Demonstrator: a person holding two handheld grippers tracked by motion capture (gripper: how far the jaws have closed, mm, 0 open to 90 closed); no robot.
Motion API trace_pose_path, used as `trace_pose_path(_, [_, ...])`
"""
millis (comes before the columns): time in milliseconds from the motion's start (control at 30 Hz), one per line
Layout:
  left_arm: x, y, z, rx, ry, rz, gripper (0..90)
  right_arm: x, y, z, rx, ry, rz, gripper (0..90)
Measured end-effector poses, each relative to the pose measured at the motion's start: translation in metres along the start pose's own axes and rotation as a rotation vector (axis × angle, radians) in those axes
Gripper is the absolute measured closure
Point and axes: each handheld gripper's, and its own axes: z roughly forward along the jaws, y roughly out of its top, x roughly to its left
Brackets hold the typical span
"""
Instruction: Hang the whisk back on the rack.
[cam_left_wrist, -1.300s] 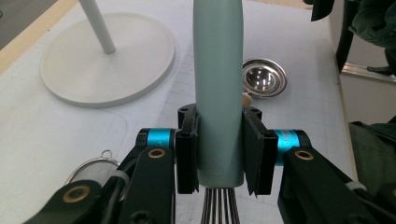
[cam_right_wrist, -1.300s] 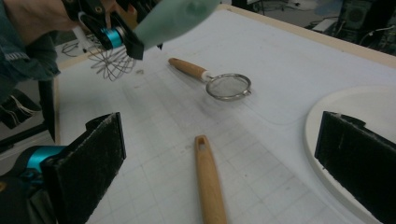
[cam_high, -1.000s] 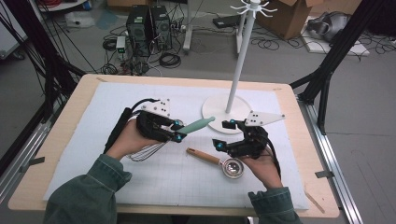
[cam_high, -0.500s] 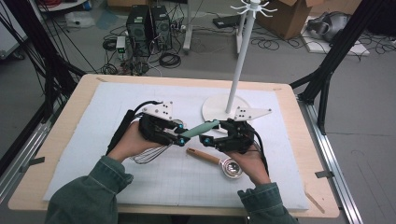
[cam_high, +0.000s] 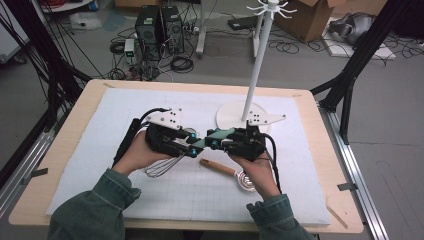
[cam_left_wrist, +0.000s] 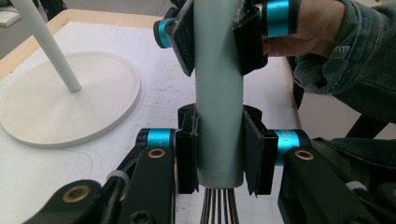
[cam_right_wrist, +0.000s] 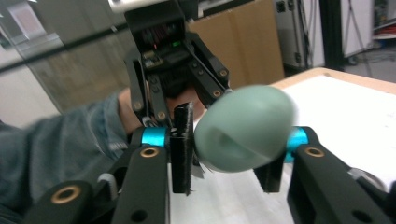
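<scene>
A whisk with a pale green handle and wire loops is held level just above the white mat. My left gripper is shut on the handle close to the wires. My right gripper faces it from the right, and its pads press both sides of the handle farther up. In the right gripper view the handle's rounded end sits between my right gripper's jaws, with the left gripper behind it.
A wooden-handled utensil with a coiled metal head lies on the mat under my right hand. A white hook stand rises from a round base just behind the grippers. Cables and boxes lie on the floor beyond the table.
My right gripper has moved left from beside the wooden-handled utensil to the whisk handle and closed around its free end. The left gripper has kept hold of the whisk.
</scene>
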Motion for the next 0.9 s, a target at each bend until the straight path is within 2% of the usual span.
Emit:
trace_pose_path(200, [-0.001,-0.002,-0.005,-0.038,-0.009,-0.012,69.1,0.008,0.007,0.005,-0.002,-0.011,0.007,65.8])
trace_pose_path(400, [-0.002,-0.002,-0.014,-0.083,-0.005,-0.010,68.7,0.023,0.023,0.014,0.004,-0.071,-0.012,66.0])
trace_pose_path(433, [-0.002,-0.002,-0.015,-0.086,0.005,-0.006,68.7,0.023,0.023,0.014,0.004,-0.071,-0.012,66.0])
trace_pose_path(567, [-0.006,-0.001,-0.016,-0.067,0.059,0.012,67.4,0.030,0.030,0.021,0.020,-0.119,-0.031,66.0])
trace_pose_path(767, [-0.011,-0.004,-0.011,-0.050,0.115,0.017,62.6,0.038,0.034,0.031,0.035,-0.197,-0.052,66.0])
trace_pose_path(900, [-0.011,-0.005,-0.010,-0.050,0.141,0.008,68.1,0.040,0.035,0.034,0.032,-0.212,-0.042,66.0])
